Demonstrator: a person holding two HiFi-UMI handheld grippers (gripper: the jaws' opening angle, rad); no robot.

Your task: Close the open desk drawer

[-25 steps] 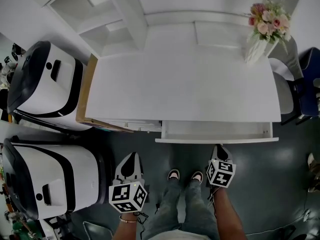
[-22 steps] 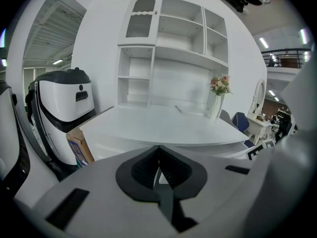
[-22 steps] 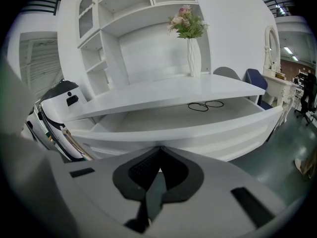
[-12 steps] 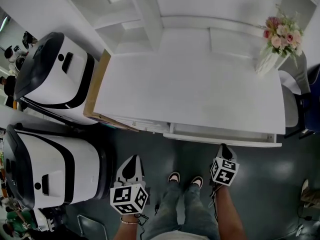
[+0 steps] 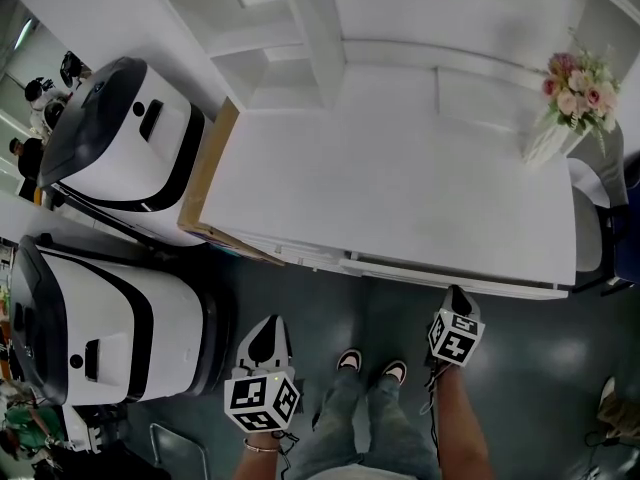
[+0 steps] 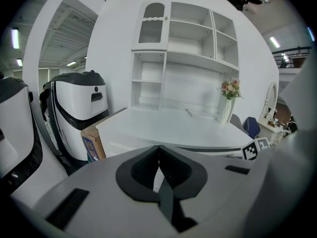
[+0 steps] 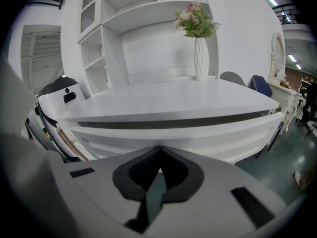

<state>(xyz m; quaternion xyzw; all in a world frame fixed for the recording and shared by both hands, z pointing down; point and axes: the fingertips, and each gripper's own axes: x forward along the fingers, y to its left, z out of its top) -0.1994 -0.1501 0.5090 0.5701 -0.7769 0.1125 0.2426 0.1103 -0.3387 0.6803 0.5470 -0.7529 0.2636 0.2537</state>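
The white desk (image 5: 400, 188) has its drawer (image 5: 400, 270) pushed almost flush under the top, with only a thin lip showing. My right gripper (image 5: 459, 291) is shut, and its tip rests against the drawer's front edge right of the middle. In the right gripper view the drawer front (image 7: 198, 133) fills the space just beyond the closed jaws (image 7: 159, 148). My left gripper (image 5: 270, 321) is shut on nothing and hangs over the dark floor, short of the desk. In the left gripper view its jaws (image 6: 158, 147) point at the desk (image 6: 168, 128).
Two large white-and-black machines (image 5: 120, 148) (image 5: 90, 338) stand at the left, with a cardboard box (image 5: 210, 183) against the desk's side. A vase of flowers (image 5: 575, 93) sits on the desk's far right corner. A blue chair (image 5: 628, 218) is at the right. The person's feet (image 5: 348, 356) are between the grippers.
The drawer has slid from well open to almost flush with the desk. My right gripper has moved forward with its front edge. The left gripper has hardly moved.
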